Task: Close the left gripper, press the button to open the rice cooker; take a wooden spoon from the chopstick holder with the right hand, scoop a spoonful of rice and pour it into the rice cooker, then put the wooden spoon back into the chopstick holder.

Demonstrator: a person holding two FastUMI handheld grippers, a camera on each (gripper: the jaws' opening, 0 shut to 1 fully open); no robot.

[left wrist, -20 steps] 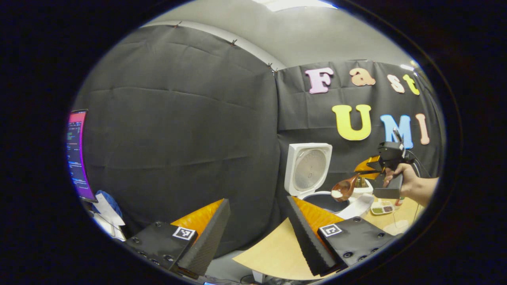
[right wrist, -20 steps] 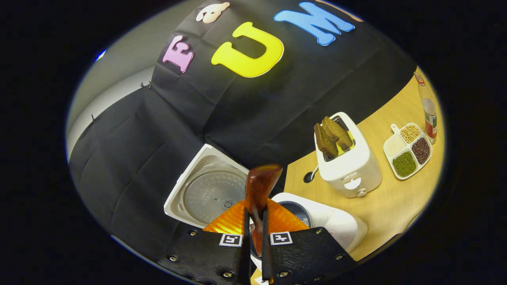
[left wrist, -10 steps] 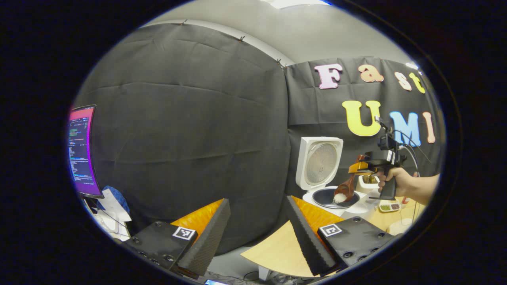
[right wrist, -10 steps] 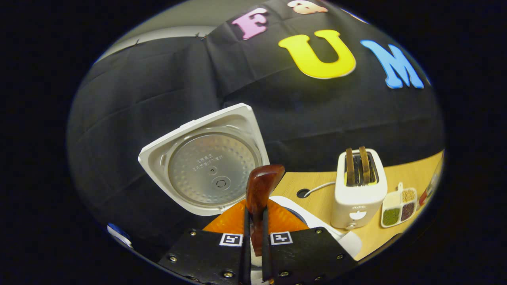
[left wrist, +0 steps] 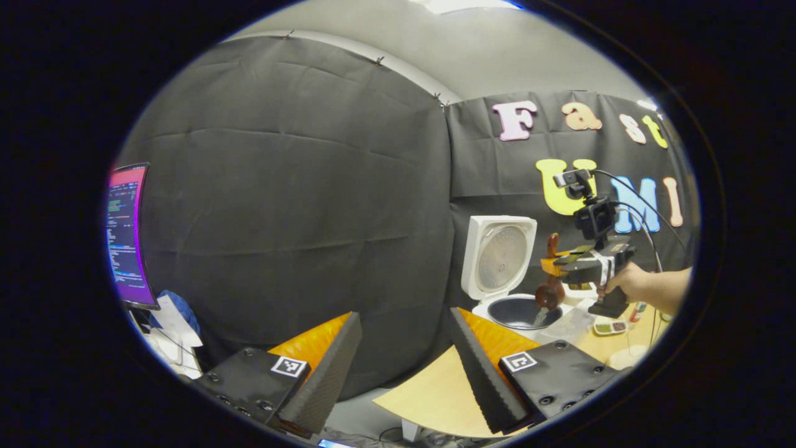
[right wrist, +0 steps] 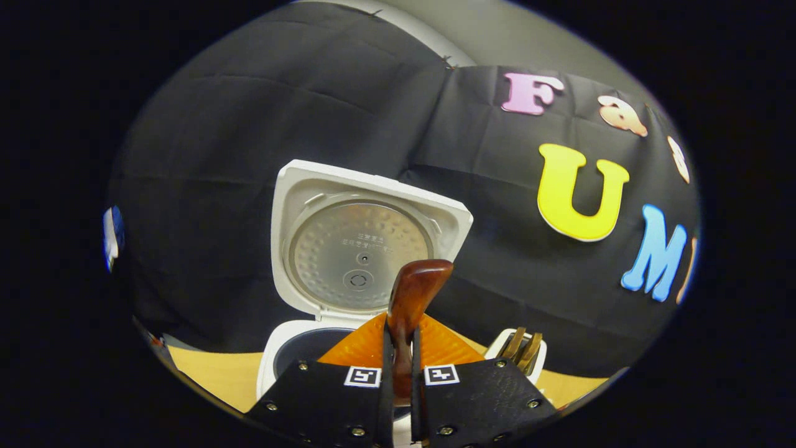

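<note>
Meanwhile, right gripper point(right wrist: 398, 373) fingers clamped on wooden spoon point(right wrist: 410, 298), its bowl over rice cooker point(left wrist: 519, 311) in left gripper view.

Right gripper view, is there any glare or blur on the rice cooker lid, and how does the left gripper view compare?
Right gripper view: the open rice cooker lid's metal inner plate catches a soft sheen, no harsh glare; the wooden spoon handle shows a small highlight and stays sharp; edges bend from fisheye. Left gripper view: the cooker is small and softer, the monitor glows bright at the left edge.
</note>
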